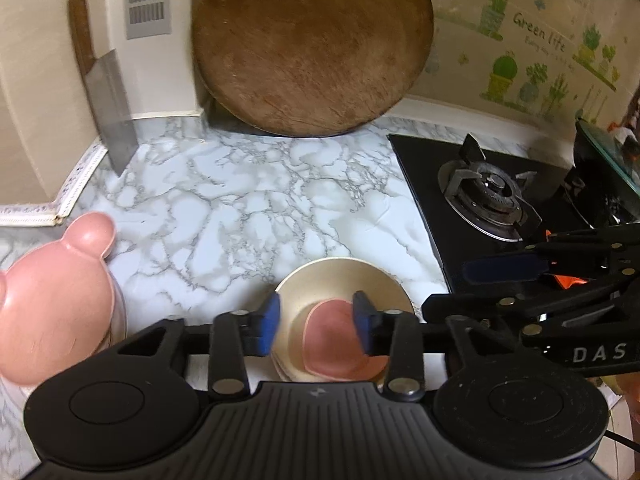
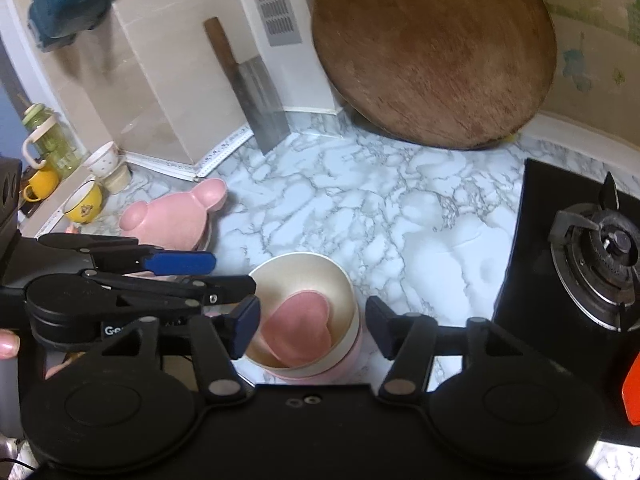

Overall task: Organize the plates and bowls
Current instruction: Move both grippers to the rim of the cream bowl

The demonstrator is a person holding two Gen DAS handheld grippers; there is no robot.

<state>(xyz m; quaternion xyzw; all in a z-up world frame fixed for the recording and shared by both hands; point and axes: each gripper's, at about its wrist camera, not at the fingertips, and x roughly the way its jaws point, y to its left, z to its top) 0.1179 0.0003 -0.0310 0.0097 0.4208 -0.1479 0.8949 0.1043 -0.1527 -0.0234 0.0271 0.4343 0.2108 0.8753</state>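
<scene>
Left wrist view:
- Left gripper (image 1: 316, 322) held above the stack of dishes, jaws spread, blue pads either side of empty air, nothing gripped.
- Cream round bowl (image 1: 320, 280) seated on the white-and-grey marble countertop (image 1: 248, 188), topmost of a stack; flat pink heart-shaped dish (image 1: 332, 336) lying inside it.
- Pink bear-shaped plate with round ears (image 1: 52, 292) at far left, resting on other dishes, well apart from the cream bowl.
- Right gripper (image 1: 540, 276) entering from the right edge above the black gas hob (image 1: 460, 208); one blue pad visible, jaw state not determinable here.
- Round brown wooden chopping board (image 1: 312, 44) leaned against the wall; steel cleaver with wooden handle (image 1: 112, 120) propped at the left wall.

Right wrist view:
- Right gripper (image 2: 312, 328) poised over the same stack, jaws released and wide, straddling the cream bowl (image 2: 320, 268) without contact.
- Pink heart-shaped dish (image 2: 300, 328) inside the cream bowl; pale pink bowl (image 2: 352, 356) beneath it.
- Left gripper (image 2: 192, 276) reaching in from the left, just beside the bowl rim.
- Bear-shaped plate (image 2: 176, 216) behind it.
- Yellow mugs (image 2: 84, 200) and green bottle (image 2: 48, 140) grouped at far left.
</scene>
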